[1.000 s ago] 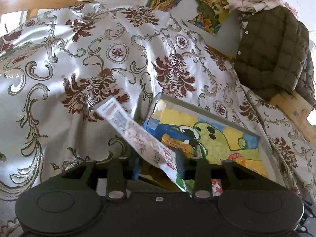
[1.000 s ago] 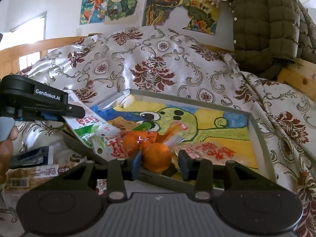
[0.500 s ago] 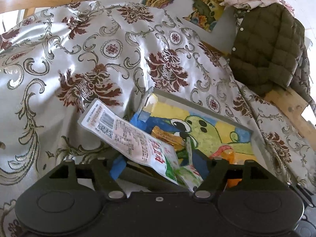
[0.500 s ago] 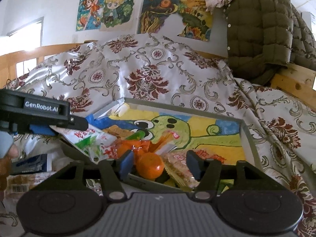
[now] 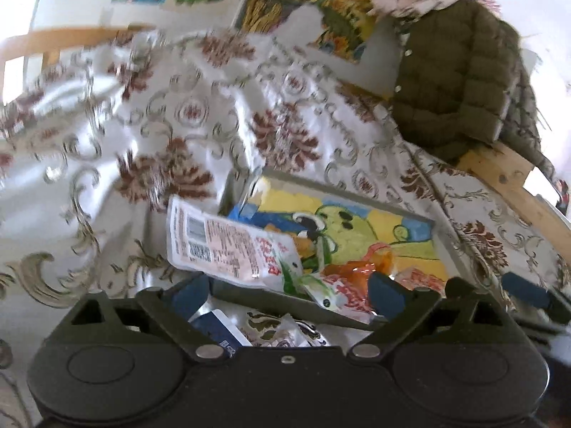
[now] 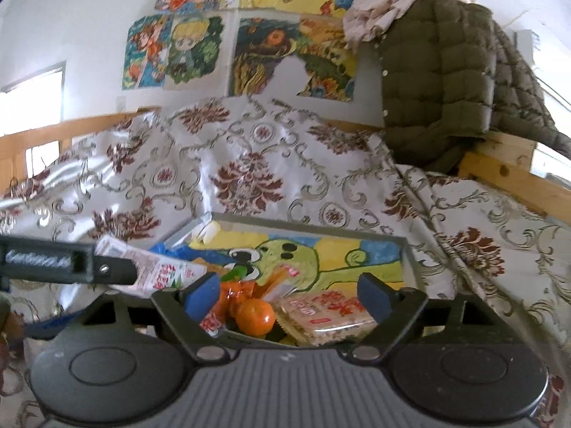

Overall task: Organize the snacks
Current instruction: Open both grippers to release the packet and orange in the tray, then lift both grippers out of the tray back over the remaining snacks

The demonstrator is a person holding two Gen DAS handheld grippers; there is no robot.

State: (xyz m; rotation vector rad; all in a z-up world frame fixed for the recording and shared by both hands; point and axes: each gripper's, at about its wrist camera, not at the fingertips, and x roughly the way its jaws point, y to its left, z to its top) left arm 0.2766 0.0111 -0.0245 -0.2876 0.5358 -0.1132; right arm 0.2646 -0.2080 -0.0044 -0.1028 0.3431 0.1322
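A grey tray point(image 5: 342, 187) with a green cartoon picture lies on the patterned bedspread. A white snack packet point(image 5: 228, 246) rests across its near left corner, just beyond my left gripper point(image 5: 287, 294). That gripper's jaws are opening, and nothing is between the pads. An orange-wrapped snack point(image 5: 357, 271) lies in the tray beside the packet. In the right wrist view a round orange fruit point(image 6: 255, 315) and a clear cracker pack point(image 6: 328, 312) lie in the tray point(image 6: 307, 226). My right gripper point(image 6: 287, 294) hangs above them, its jaws opening, touching neither. The left gripper point(image 6: 67, 265) shows at the left.
A blue packet point(image 5: 217, 324) and other wrappers lie on the bedspread under the left gripper. A green quilted jacket point(image 6: 446, 82) hangs over the wooden bed rail point(image 6: 506, 174) at the right. Posters point(image 6: 249, 53) cover the wall behind.
Both grippers have opened and drawn back and up. The left one let go of the white packet, which now lies on the tray's corner. The right one released the orange fruit into the tray.
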